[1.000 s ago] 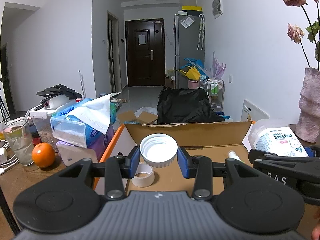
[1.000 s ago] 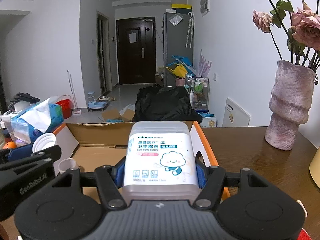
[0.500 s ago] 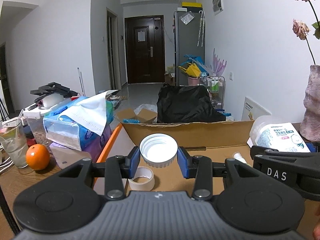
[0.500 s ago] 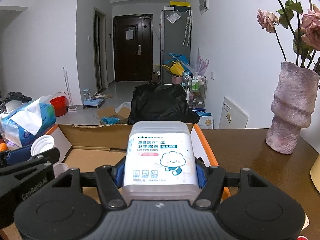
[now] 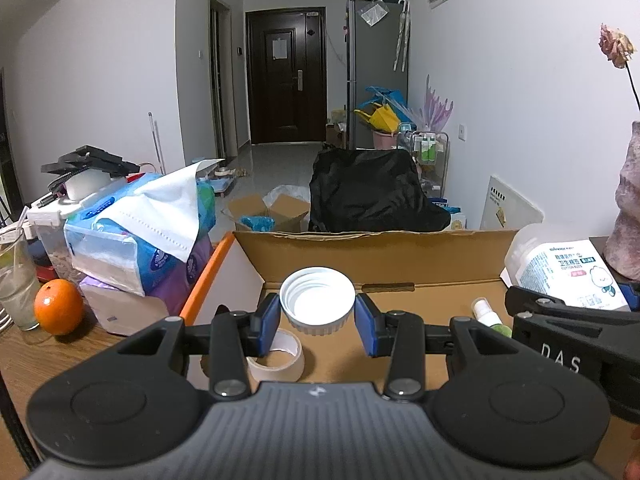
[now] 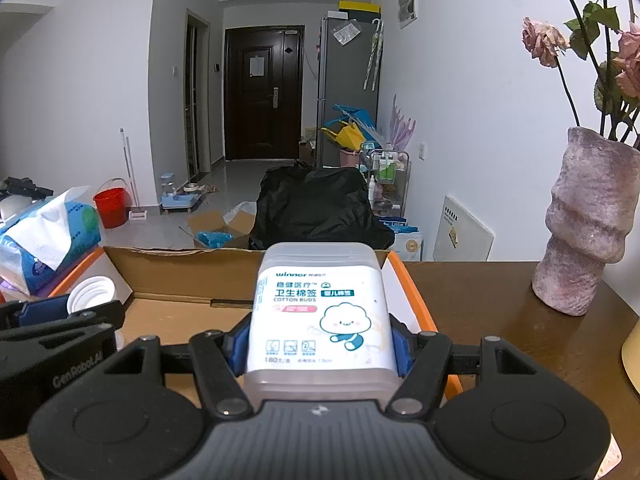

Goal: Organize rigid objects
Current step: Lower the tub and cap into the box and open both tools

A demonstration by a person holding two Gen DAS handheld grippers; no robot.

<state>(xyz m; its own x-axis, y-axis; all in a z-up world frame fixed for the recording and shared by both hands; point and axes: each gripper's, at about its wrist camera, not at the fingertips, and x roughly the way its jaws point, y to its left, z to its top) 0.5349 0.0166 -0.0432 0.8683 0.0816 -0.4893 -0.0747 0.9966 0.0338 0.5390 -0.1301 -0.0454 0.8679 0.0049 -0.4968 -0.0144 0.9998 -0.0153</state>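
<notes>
My left gripper (image 5: 317,318) is shut on a white ribbed screw cap (image 5: 317,299), held above the open cardboard box (image 5: 372,254). Below it, on the box floor, lie a roll of tape (image 5: 276,354) and a small spray bottle (image 5: 486,312). My right gripper (image 6: 318,344) is shut on a clear plastic box of cotton buds (image 6: 320,312), hanging over the right part of the cardboard box (image 6: 180,268). Each gripper shows at the edge of the other's view: the right one (image 5: 576,320) with the cotton buds (image 5: 568,276), the left one (image 6: 68,316) with the cap (image 6: 92,292).
Left of the box stand a tissue pack (image 5: 136,232), an orange (image 5: 58,312) and a glass with a straw (image 5: 16,284). A pink vase with dried roses (image 6: 584,224) stands on the wooden table (image 6: 500,308) to the right. The box has an orange rim (image 6: 416,292).
Both grippers have drifted forward over the box, and the tape roll and spray bottle now show more fully in the left wrist view. Both grips are unchanged.
</notes>
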